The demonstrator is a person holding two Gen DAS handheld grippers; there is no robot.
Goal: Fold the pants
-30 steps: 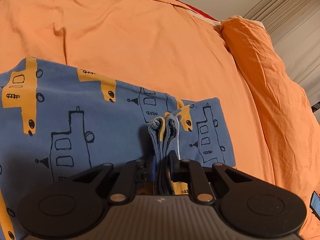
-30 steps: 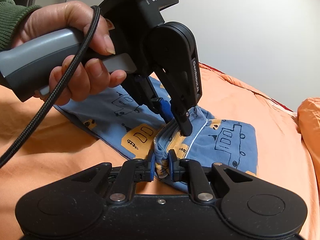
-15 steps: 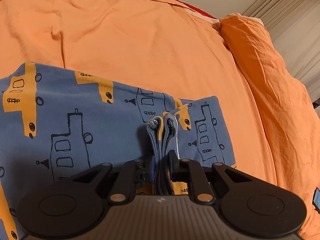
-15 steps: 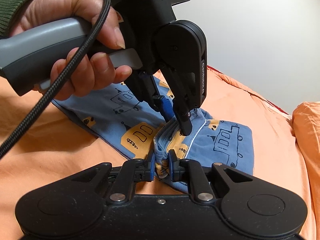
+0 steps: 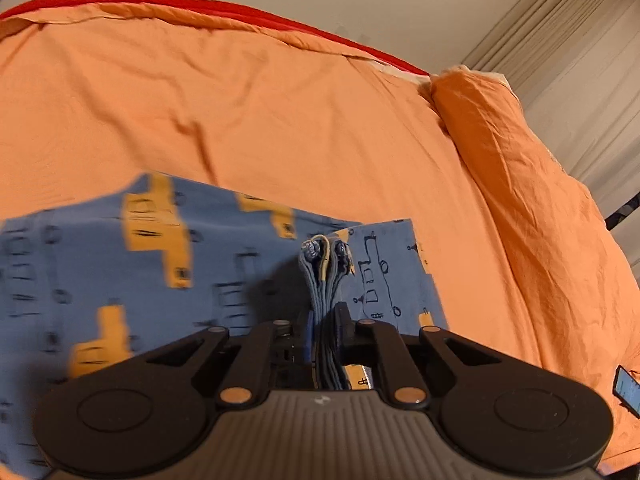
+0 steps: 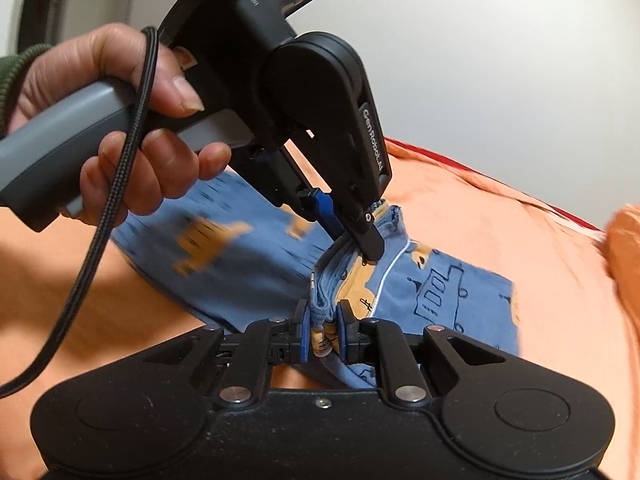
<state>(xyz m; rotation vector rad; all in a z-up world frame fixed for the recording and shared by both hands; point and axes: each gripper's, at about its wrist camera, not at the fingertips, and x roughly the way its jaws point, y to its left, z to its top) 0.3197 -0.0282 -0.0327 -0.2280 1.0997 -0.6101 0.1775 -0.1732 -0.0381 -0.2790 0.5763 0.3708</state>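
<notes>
Blue pants (image 5: pixel 120 276) printed with orange trucks and black outlines lie on the orange bed sheet (image 5: pixel 240 112). They also show in the right wrist view (image 6: pixel 440 288). My left gripper (image 5: pixel 325 320) is shut on a bunched stack of the pants' edge layers. In the right wrist view the left gripper (image 6: pixel 360 236) pinches that same edge from above, held by a hand. My right gripper (image 6: pixel 323 332) is shut on the pants' edge a little nearer, with fabric bunched between its pads.
An orange pillow or duvet roll (image 5: pixel 500 152) lies along the right of the bed. A red edge (image 5: pixel 200 2) runs along the far side under a pale wall. Curtains (image 5: pixel 560 48) hang at the right. A phone (image 5: pixel 628 390) lies at the right edge.
Both grippers have lifted with the gripped edge, raising the pants' layers. The views tilted up and the fabric at the left is motion-blurred.
</notes>
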